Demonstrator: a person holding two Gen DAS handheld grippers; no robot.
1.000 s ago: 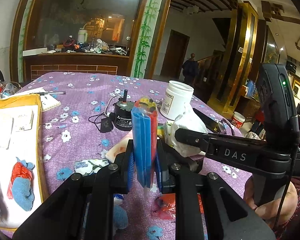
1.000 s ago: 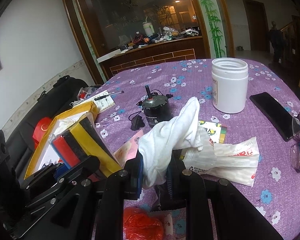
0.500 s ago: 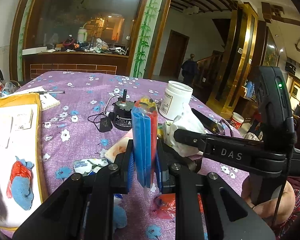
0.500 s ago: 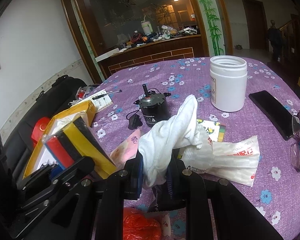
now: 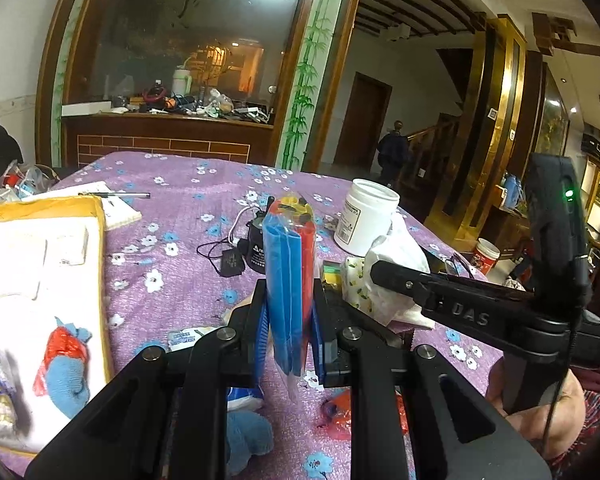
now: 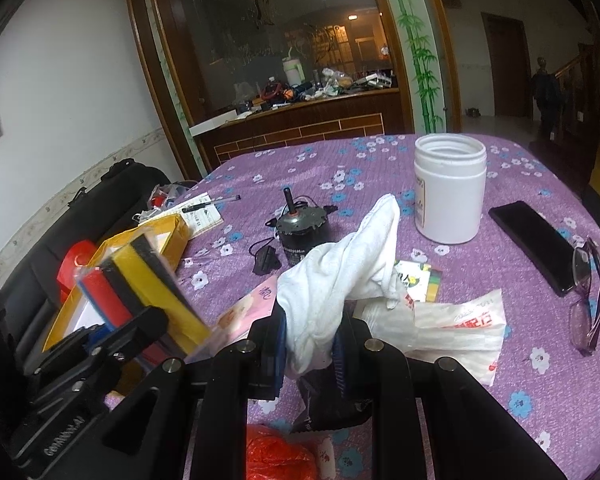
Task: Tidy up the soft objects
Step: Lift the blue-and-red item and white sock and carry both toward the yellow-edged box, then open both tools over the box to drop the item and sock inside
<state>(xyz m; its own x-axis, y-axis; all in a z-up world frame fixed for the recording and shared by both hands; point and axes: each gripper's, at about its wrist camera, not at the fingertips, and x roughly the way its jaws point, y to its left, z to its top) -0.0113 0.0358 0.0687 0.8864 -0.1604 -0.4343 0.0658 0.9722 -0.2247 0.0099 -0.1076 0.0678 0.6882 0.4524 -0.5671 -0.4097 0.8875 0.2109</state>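
Note:
My left gripper (image 5: 290, 340) is shut on a clear pack of blue, red and yellow sponges (image 5: 286, 280), held upright above the purple flowered table; the same pack (image 6: 140, 280) shows at the left of the right wrist view. My right gripper (image 6: 308, 356) is shut on a white cloth (image 6: 340, 276) that stands up from the jaws; it shows in the left wrist view too (image 5: 396, 256). A yellow-rimmed white tray (image 5: 100, 280) lies at the left and holds a blue and red soft toy (image 5: 66, 364).
On the table stand a white jar (image 6: 450, 192), a small black motor with a cord (image 6: 300, 232), a black phone (image 6: 532, 244), glasses (image 6: 588, 300), plastic wrappers (image 6: 452, 324), a notebook with a pen (image 5: 116, 204), a red bag (image 6: 280, 456) and a blue soft item (image 5: 244, 440).
Both grippers keep their hold. The left gripper with the sponge pack has shifted slightly left toward the tray; the right gripper has barely moved.

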